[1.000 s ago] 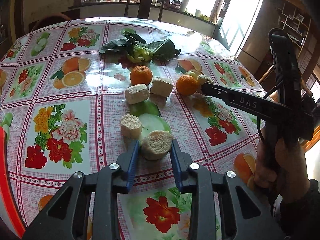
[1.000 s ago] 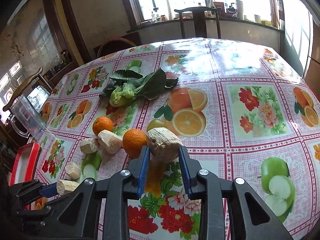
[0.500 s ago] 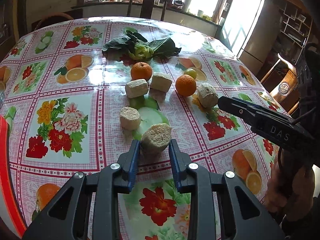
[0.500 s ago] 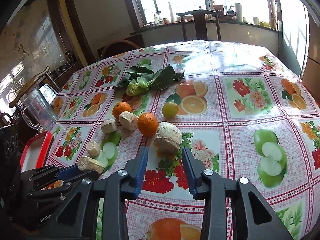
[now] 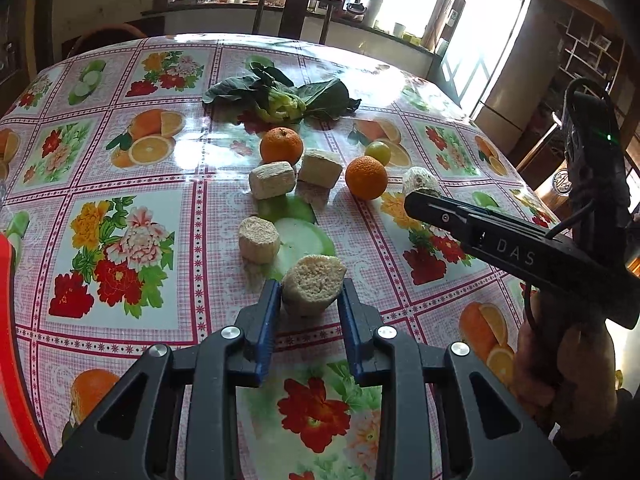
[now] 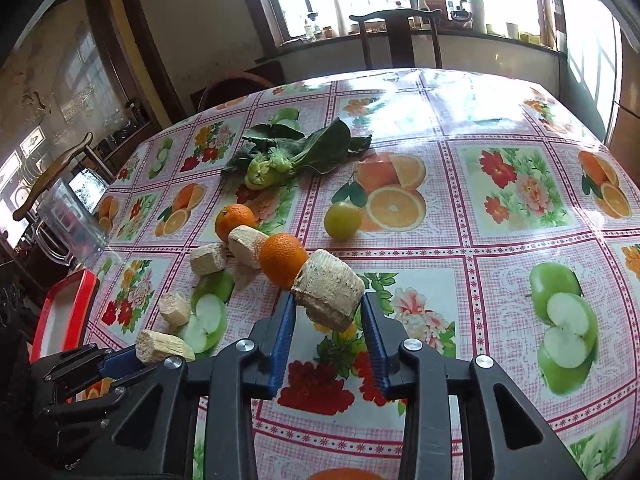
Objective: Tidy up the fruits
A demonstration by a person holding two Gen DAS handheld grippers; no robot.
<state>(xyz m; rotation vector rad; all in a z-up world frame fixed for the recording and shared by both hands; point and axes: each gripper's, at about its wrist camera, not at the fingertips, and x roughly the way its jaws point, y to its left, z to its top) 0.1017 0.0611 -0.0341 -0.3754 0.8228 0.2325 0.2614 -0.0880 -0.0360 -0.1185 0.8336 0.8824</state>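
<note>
The left gripper [image 5: 308, 300] is clamped on a tan fibrous chunk [image 5: 314, 284] low over the table [image 5: 120, 152]; the right gripper [image 6: 328, 320] has just been closing, and a second chunk [image 6: 328, 290] sits between its pads, apparently pinched on both sides. Sorting looks barely begun; three more chunks [image 5: 259, 238], two oranges [image 5: 281, 145], a green fruit [image 5: 378, 153] and leafy greens [image 5: 280, 98] lie loose mid-table. The red tray [image 6: 64, 316] is cut off by the frame edge, its contents are unclear, and I cannot tell whether either chunk has lifted clear.
</note>
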